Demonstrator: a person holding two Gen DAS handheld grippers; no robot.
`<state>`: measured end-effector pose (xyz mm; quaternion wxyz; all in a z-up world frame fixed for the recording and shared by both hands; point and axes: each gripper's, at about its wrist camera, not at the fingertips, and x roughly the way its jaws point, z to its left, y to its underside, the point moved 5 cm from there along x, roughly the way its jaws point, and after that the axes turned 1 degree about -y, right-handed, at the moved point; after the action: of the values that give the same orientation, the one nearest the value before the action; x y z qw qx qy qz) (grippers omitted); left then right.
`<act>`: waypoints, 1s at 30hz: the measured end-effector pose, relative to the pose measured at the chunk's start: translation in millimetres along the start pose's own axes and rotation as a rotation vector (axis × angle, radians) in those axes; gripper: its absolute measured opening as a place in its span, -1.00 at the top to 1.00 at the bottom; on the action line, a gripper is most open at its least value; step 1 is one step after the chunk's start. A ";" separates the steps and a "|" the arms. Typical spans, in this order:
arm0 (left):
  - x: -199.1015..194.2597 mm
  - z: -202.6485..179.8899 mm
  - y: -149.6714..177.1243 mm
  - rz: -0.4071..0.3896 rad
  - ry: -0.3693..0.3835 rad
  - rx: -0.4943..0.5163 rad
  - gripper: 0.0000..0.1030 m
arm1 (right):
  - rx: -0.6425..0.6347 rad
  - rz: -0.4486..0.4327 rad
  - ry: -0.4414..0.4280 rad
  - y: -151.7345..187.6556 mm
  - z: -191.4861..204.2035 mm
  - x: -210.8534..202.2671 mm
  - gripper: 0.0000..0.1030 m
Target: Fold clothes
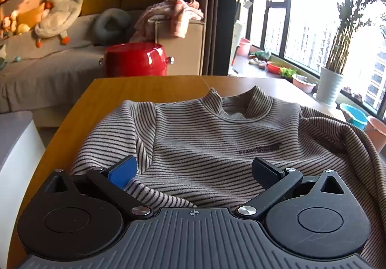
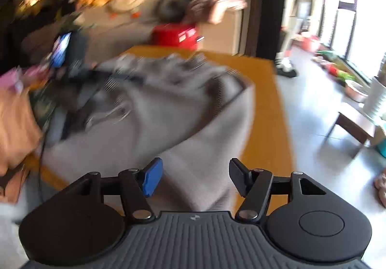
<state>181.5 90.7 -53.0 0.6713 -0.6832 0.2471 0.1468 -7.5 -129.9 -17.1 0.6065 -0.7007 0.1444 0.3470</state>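
A grey striped sweater (image 1: 205, 138) lies face up on the wooden table (image 1: 135, 90), its collar toward the far edge. Its left sleeve is folded in over the body. My left gripper (image 1: 193, 170) hovers low over the sweater's lower part, jaws wide open, nothing between the pads. In the blurred right wrist view the same sweater (image 2: 154, 110) spreads across the table (image 2: 265, 105), and a part of it runs toward the camera. My right gripper (image 2: 195, 177) stands open above that part, and the pads do not press on the cloth.
A red pot-shaped stool (image 1: 136, 59) and a sofa with plush toys (image 1: 58, 18) stand beyond the table. Potted plants and basins (image 1: 330, 85) line the window at right. Tiled floor (image 2: 313, 105) lies right of the table. A person's orange sleeve (image 2: 14, 124) shows at left.
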 end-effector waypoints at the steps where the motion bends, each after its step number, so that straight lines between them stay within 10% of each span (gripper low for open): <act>1: -0.3 0.8 -0.1 -0.002 0.004 -0.005 -1.00 | -0.025 0.017 0.002 4.6 7.6 7.2 -0.25; 2: -0.8 1.4 0.0 -0.004 0.007 -0.009 -1.00 | -0.053 0.032 0.022 8.0 12.2 17.1 -0.21; 5: -1.5 1.0 1.1 -0.006 0.009 -0.012 -1.00 | -0.046 0.014 0.106 -0.5 -0.1 23.8 0.94; 14: -0.9 4.4 0.8 -0.007 0.040 -0.038 -1.00 | 0.400 -0.440 0.332 -155.4 -183.7 -91.0 0.95; 22: -23.9 12.8 -6.9 0.016 0.180 -0.059 -1.00 | 0.196 -0.458 0.050 -266.5 -91.2 -19.0 0.95; 30: -61.5 22.9 4.1 0.041 0.255 -0.046 -1.00 | 0.159 -0.309 -0.187 -287.1 5.7 121.7 0.95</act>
<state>131.0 122.1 -25.0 0.6156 -0.7062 0.3408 0.0781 257.0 -33.9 117.4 0.7167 -0.6290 0.0052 0.3010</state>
